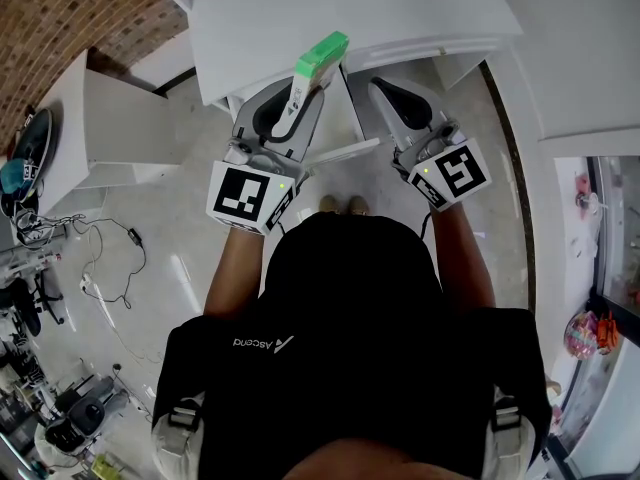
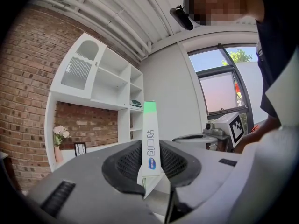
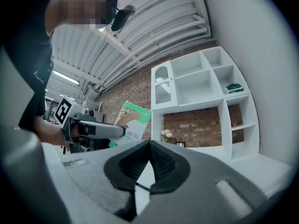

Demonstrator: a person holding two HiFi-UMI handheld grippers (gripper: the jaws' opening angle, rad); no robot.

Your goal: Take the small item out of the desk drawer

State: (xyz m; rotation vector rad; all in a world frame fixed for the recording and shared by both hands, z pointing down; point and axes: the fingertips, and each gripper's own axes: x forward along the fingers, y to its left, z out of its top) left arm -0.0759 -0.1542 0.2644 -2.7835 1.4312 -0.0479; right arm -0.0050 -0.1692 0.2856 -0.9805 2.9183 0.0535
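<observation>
A small flat box, white with a green end [image 1: 318, 60], stands upright between the jaws of my left gripper [image 1: 300, 90], which is shut on its lower part. In the left gripper view the box [image 2: 150, 139] shows edge-on, rising from the dark pads [image 2: 180, 164]. The right gripper view shows its printed green face [image 3: 133, 120] beside my left gripper [image 3: 112, 130]. My right gripper [image 1: 380, 88] is held up beside it, shut with nothing in it; its pads [image 3: 161, 164] meet at the tip. Both are raised in front of the white desk [image 1: 400, 8]. No drawer interior shows.
A white shelf unit [image 2: 100, 90] stands against a brick wall [image 3: 196, 127], with a vase of flowers [image 2: 60, 136] on a low shelf. A white cabinet [image 1: 110, 128] is at the left, and cables [image 1: 110, 258] and gear lie on the floor. A window [image 2: 219, 85] is at the right.
</observation>
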